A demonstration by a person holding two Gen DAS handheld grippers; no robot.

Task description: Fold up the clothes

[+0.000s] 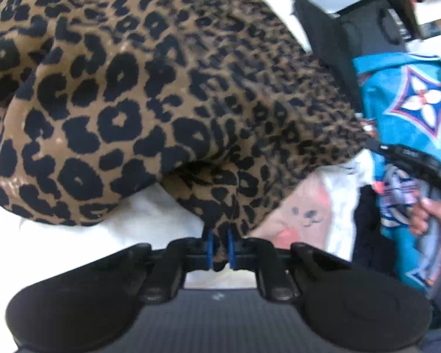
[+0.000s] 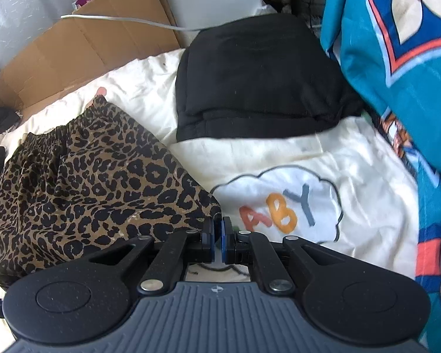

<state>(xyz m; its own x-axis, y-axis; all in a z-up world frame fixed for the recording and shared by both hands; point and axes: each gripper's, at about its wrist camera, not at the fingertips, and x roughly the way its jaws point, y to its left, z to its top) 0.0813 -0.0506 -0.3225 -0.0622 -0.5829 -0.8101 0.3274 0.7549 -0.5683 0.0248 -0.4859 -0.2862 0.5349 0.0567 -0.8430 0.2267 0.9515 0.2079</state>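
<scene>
A leopard-print garment (image 1: 150, 94) fills the left wrist view, bunched and lifted over a white bed sheet (image 1: 150, 220). My left gripper (image 1: 219, 248) is shut on a fold of its lower edge. In the right wrist view the same garment (image 2: 82, 194) lies in a heap at the left on the white sheet (image 2: 367, 176), its gathered waistband at the far side. My right gripper (image 2: 218, 239) is shut and looks empty, right beside the garment's near corner and above the sheet's "BABY" cloud print (image 2: 282, 206).
A folded black garment (image 2: 258, 82) lies at the back of the bed. A bright blue patterned cloth (image 2: 397, 58) hangs along the right; it also shows in the left wrist view (image 1: 411, 97). Flattened cardboard (image 2: 82, 50) stands behind the bed.
</scene>
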